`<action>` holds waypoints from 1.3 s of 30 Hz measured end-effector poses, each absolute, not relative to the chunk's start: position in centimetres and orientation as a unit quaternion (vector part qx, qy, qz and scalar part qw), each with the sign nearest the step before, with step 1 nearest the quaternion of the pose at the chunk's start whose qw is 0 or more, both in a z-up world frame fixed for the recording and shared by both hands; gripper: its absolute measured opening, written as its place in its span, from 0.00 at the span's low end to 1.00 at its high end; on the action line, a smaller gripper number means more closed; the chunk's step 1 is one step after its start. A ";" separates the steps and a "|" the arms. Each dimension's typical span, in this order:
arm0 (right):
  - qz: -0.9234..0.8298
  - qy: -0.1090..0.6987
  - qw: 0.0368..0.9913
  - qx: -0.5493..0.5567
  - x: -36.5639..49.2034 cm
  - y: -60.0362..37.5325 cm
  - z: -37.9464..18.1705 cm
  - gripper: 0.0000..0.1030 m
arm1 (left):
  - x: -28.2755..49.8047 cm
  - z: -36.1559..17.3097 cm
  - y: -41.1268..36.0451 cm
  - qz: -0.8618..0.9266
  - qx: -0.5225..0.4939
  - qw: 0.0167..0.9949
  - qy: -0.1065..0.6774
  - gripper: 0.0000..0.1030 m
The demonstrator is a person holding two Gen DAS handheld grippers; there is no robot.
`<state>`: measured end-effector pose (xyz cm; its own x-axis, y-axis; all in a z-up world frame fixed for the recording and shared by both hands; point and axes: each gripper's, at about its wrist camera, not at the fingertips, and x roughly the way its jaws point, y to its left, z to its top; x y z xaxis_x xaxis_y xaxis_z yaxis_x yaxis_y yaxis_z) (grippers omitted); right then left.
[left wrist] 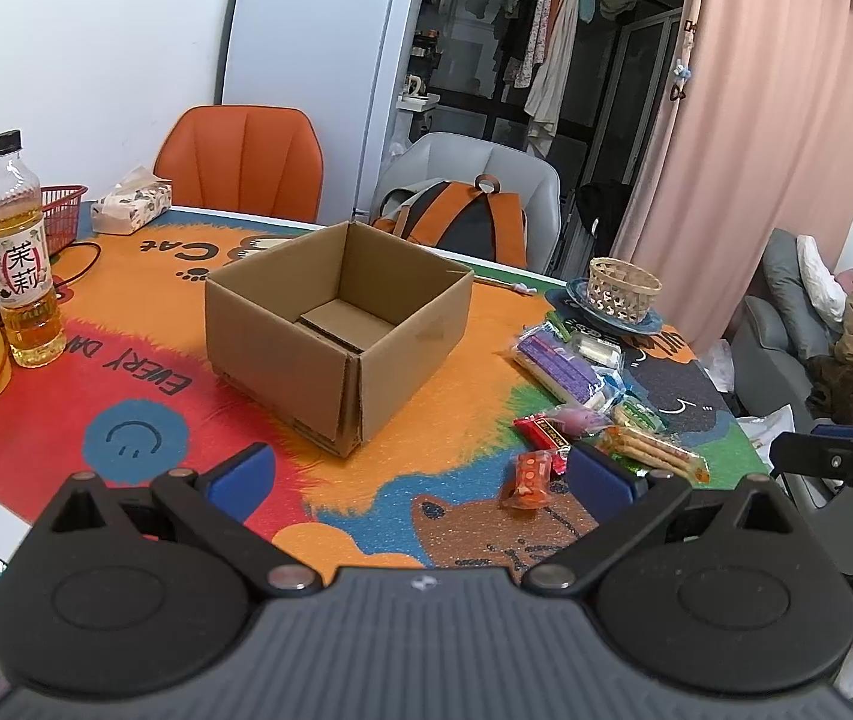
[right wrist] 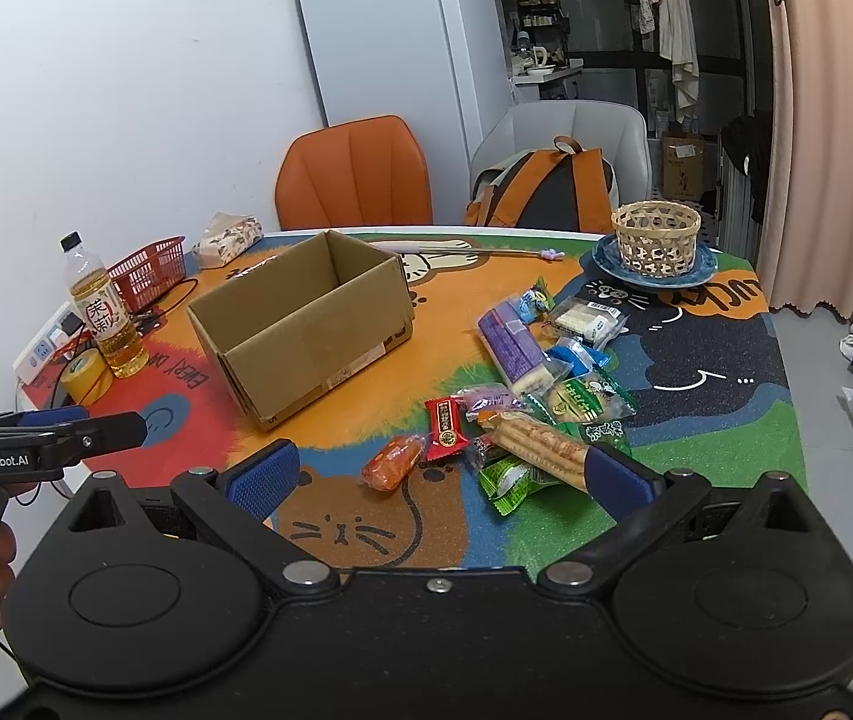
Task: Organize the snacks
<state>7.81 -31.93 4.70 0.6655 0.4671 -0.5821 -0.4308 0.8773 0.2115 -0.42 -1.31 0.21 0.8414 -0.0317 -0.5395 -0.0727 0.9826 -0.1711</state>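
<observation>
- Both tongs held above the near edge of the worktop (right wrist: pixel 726 324), empty: left tongs (left wrist: pixel 420 474) spread wide apart, right tongs (right wrist: pixel 441 471) likewise wide apart, nothing between the pads
- Snacks (right wrist: pixel 534 384) heaped loose toward 3 o'clock of the cardboard box (right wrist: pixel 300 324), none inside; box (left wrist: pixel 336 324) open-topped and bare, so sorting judged barely begun
- Best to start with the outliers: orange packet (right wrist: pixel 390 459) lying alone at 6 o'clock of the heap, then the red packet (right wrist: pixel 447 426) just beside it
- Better to straddle a packet across its short width, pinch on the crimped seal or flat body, lift clear before swinging toward the box at 10 o'clock
- Long biscuit-stick pack (right wrist: pixel 540 444) overlapping the green packets (right wrist: pixel 582 399); worth gripping mid-length to avoid dragging neighbours
- Purple bar pack (right wrist: pixel 513 348) likely stiff; easier taken once the pile thins
- Readable: "GenRobot.AI" on the left tool body in the right view; "茉莉" on the bottle (left wrist: pixel 21 264); "EVERY DA…" and "Cat" upside down on the mat; "LUCKY" partly seen near the woven basket (right wrist: pixel 657 237); packet print too small to read
</observation>
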 end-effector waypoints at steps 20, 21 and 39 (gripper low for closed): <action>0.236 0.336 0.911 0.041 8.8 -33.0 2.7 1.00 | 1.2 -1.2 -2.6 0.000 -0.092 0.951 0.295 1.00; 0.235 0.336 0.911 0.041 8.9 -33.0 2.6 1.00 | 1.3 -1.3 -2.5 0.000 -0.093 0.951 0.296 1.00; 0.209 0.335 0.917 0.065 11.2 -34.9 -1.1 1.00 | 5.1 -3.8 -4.4 -0.027 -0.093 0.948 0.303 0.99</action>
<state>11.18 -34.92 -1.11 0.6890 0.4259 -0.5864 -0.3393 0.9045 0.2583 5.10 -4.38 -3.78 0.8144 -0.1073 -0.5703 -0.0055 0.9813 -0.1925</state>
